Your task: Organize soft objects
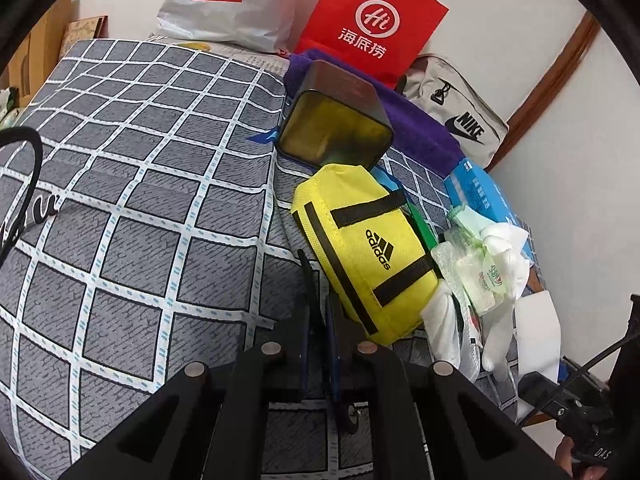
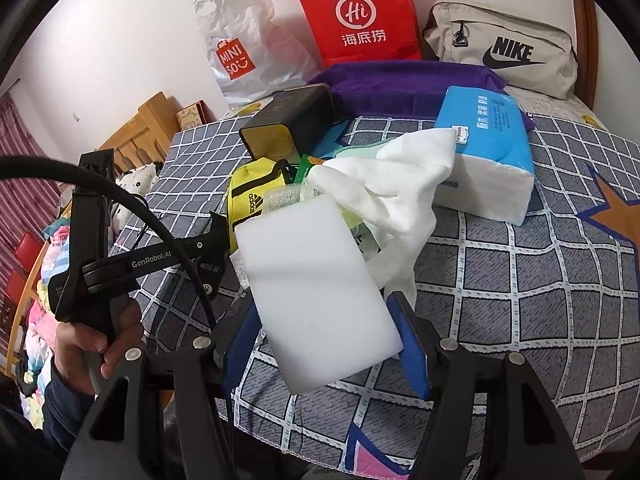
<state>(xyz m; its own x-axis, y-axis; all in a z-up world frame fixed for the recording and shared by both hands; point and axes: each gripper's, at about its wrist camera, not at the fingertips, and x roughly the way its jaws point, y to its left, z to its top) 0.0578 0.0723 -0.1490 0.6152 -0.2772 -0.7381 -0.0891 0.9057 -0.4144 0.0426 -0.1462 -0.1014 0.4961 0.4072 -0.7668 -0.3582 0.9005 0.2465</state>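
My right gripper (image 2: pixel 324 308) is shut on a white sponge block (image 2: pixel 316 292), which sits tilted between its blue pads above the checked bedspread (image 2: pixel 520 280). The same sponge (image 1: pixel 536 328) shows at the right edge of the left wrist view. My left gripper (image 1: pixel 320 300) is shut with nothing between its fingers, just left of a yellow Adidas pouch (image 1: pixel 368 248). In the right wrist view the left gripper (image 2: pixel 216 240) is held by a hand (image 2: pixel 92 344) beside that pouch (image 2: pixel 248 196). A white cloth (image 2: pixel 392 192) and a green packet (image 1: pixel 484 272) lie in the pile.
A dark tin box (image 1: pixel 340 120) lies on its side behind the pouch. A purple towel (image 2: pixel 400 80), a blue tissue pack (image 2: pixel 488 140), a red paper bag (image 2: pixel 360 12), a Miniso bag (image 2: pixel 240 52) and a Nike bag (image 2: pixel 508 48) line the wall. Wooden furniture (image 2: pixel 140 132) stands left.
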